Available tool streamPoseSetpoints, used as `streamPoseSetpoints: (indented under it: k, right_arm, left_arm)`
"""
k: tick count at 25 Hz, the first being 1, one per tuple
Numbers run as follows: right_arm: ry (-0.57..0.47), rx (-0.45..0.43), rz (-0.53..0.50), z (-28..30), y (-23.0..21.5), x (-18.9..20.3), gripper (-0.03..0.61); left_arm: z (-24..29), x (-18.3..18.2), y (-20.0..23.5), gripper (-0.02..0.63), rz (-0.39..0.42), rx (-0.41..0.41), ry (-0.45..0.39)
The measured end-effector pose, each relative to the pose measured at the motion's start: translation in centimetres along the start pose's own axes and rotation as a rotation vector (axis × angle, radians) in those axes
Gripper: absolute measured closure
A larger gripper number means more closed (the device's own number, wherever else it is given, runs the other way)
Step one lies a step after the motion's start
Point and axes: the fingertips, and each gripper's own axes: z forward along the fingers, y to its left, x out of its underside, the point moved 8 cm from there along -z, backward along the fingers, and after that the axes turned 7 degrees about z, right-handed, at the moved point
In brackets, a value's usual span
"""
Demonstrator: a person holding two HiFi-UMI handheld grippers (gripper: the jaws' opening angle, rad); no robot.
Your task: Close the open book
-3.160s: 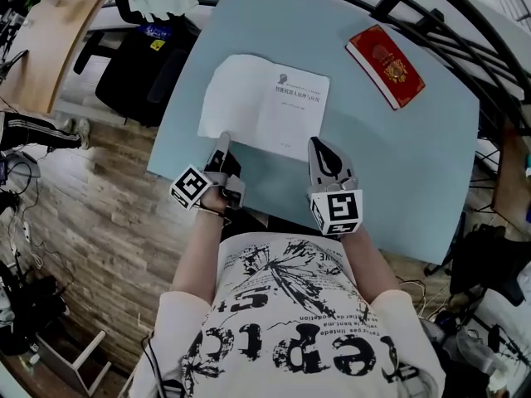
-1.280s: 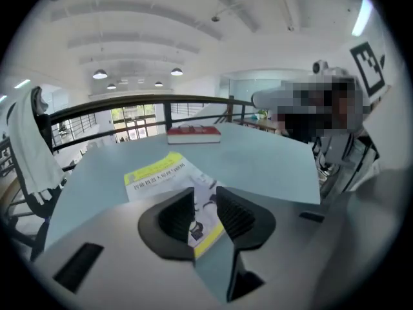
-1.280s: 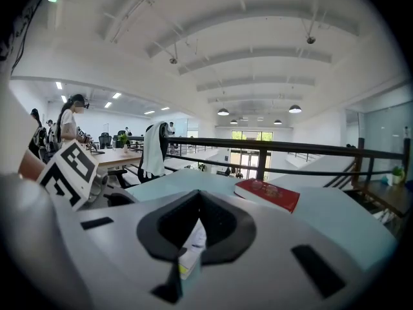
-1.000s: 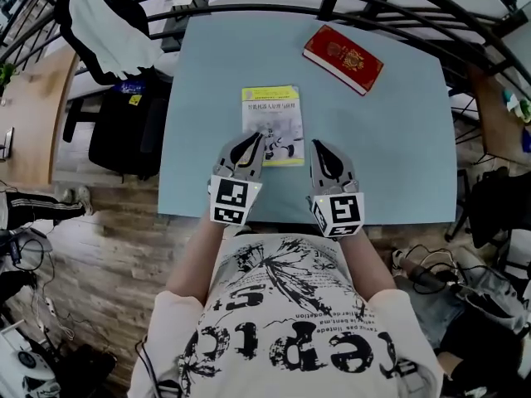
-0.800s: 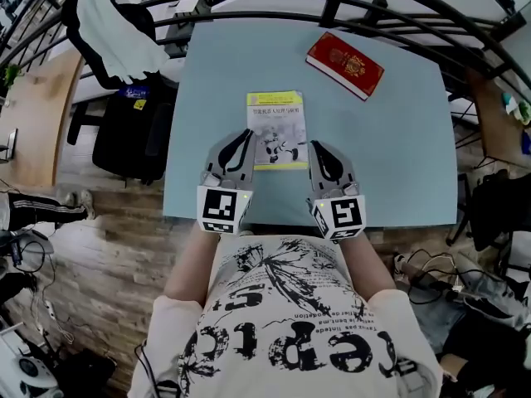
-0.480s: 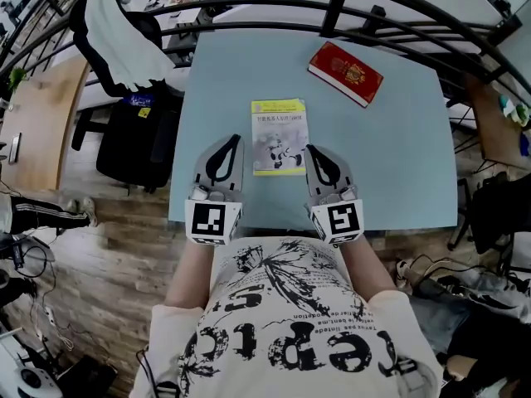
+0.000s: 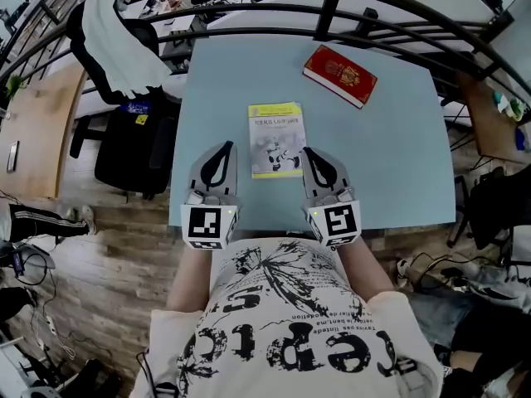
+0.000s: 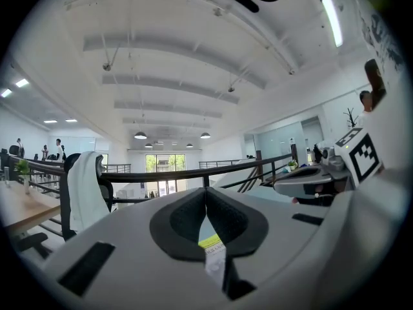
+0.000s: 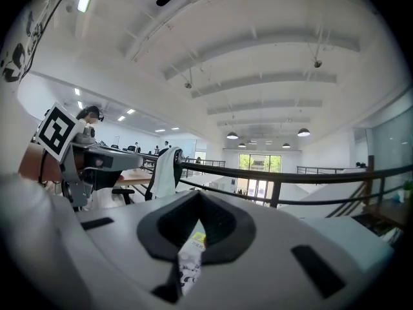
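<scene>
Left claw [image 8: 205, 189]: jaws fully together, black pads meeting at the tips, nothing pinched. Right claw [image 9: 197, 192]: same, tips closed on each other, empty. Both point level over the near edge of the worktop [image 7: 390, 156]. Claw bodies are smooth light-grey plastic; pads are black and finely dimpled. At the rear of each sits a white marker cube [image 7: 205, 225] with a black square pattern.

Book [image 7: 276, 139]: closed, flat on the worktop, cover up, between the two claws and reaching a little past their tips. Thin paperback, upright rectangle. Cover has a yellow band at the top, white below, with a grey-black picture. A sliver of it also shows through the gap under each pair of pads.

Worktop: rectangular, matt pale blue-grey, smooth and uniform. A red book [image 7: 339, 75] lies flat near the far right corner, skewed. It is thicker, with a gold emblem on the cover, and lies well apart from the closed book.

Room: a black metal railing [image 7: 328, 11] curves round the far side of the worktop. To the left is a black chair [image 7: 149, 36] with a white cloth [image 7: 116, 48] draped over its back. Floor [image 7: 91, 288]: grey-brown wood-look planks. The gripper views show a large open hall with a white ribbed ceiling [image 8: 193, 57], round pendant lamps and glazing at the far end.
</scene>
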Motion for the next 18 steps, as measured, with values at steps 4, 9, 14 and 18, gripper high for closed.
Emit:
streamPoseSetpoints:
  k: [4,9,14,18]
  right_arm:
    - [-0.012,0.004,-0.005,-0.08,0.21,-0.22,0.569]
    - [0.000,0.024,0.014,-0.14,-0.20,0.12,0.569]
    - [0.009,0.042,0.019,-0.11,-0.52,0.43,0.569]
    - [0.009,0.044,0.017,-0.04,-0.64,0.49,0.569]
  left_arm:
    - [-0.03,0.19,-0.25,0.594,0.014,-0.008,0.005]
    - [0.17,0.35,-0.34,0.594,0.014,-0.006,0.015]
    - [0.37,0.72,-0.26,0.594,0.017,-0.020,0.037]
    - [0.56,0.99,-0.37,0.594,0.010,-0.018,0.042]
